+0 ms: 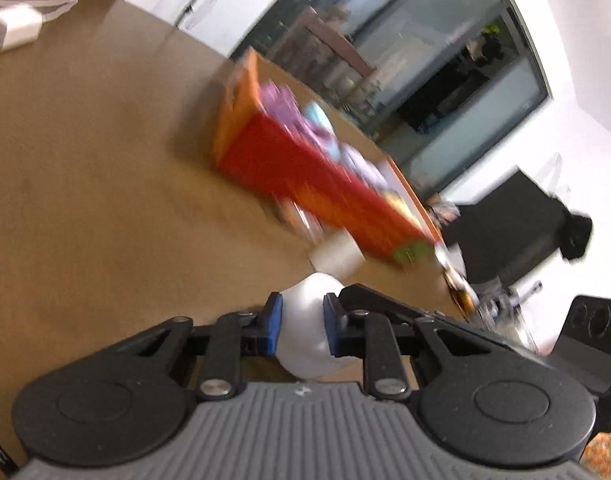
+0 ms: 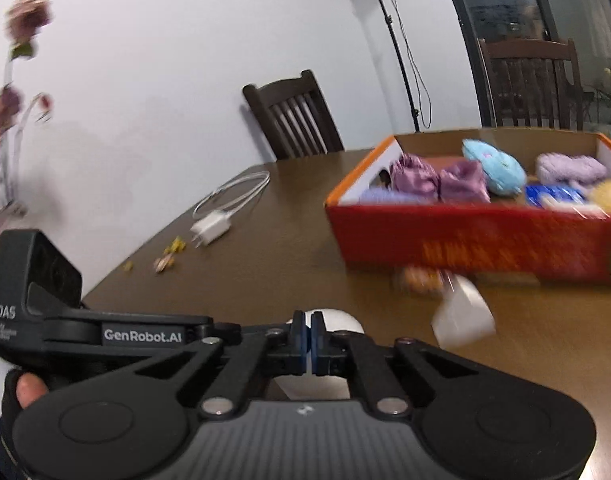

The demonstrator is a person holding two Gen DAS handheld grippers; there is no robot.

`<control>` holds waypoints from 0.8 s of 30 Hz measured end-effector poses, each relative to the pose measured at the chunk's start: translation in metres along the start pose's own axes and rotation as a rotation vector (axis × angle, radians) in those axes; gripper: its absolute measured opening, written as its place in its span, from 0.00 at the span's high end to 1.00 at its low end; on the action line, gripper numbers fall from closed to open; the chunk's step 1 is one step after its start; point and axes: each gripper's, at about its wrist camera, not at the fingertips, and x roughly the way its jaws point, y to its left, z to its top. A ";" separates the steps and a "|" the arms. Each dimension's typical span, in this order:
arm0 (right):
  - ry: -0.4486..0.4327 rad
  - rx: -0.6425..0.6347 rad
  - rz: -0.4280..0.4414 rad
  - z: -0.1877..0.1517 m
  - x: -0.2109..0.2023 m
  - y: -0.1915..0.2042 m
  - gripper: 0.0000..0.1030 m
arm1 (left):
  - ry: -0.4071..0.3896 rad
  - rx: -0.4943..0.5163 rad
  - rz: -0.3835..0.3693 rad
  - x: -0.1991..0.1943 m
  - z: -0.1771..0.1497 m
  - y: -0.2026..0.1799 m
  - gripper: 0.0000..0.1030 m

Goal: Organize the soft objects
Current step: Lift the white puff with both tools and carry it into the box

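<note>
A white soft rounded thing point(image 1: 305, 336) sits between the blue pads of my left gripper point(image 1: 303, 308), which is shut on it and squeezes its sides. In the right wrist view the same white thing point(image 2: 339, 320) bulges beyond and below my right gripper point(image 2: 307, 326), whose pads are pressed together on a thin pale fold of it. The left gripper's black housing point(image 2: 141, 336) comes in from the left. Further back stands a red and orange cardboard box point(image 2: 465, 240) point(image 1: 289, 168) holding purple pouches point(image 2: 437, 180), a light blue plush point(image 2: 497, 172) and lilac yarn point(image 2: 565, 166).
A small white block point(image 2: 463, 316) and a blurred orange item point(image 2: 421, 280) lie on the brown table point(image 2: 285, 264) in front of the box. A white charger with cable point(image 2: 211, 226) and yellow scraps point(image 2: 167, 258) lie at the left. A dark chair point(image 2: 293, 116) stands behind.
</note>
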 end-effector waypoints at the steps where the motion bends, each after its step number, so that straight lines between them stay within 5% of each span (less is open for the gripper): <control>1: 0.008 -0.006 -0.008 -0.010 -0.014 0.001 0.97 | 0.018 0.008 -0.012 -0.003 -0.012 -0.007 0.79; 10: -0.030 0.059 -0.142 -0.073 -0.125 -0.028 0.89 | 0.129 0.123 -0.049 0.007 -0.065 -0.061 0.77; 15: -0.086 0.130 -0.133 -0.083 -0.142 -0.046 0.73 | 0.128 0.089 -0.021 0.009 -0.066 -0.060 0.67; 24: -0.032 0.118 -0.079 -0.090 -0.119 -0.040 0.71 | 0.148 0.071 -0.036 -0.010 -0.070 -0.051 0.62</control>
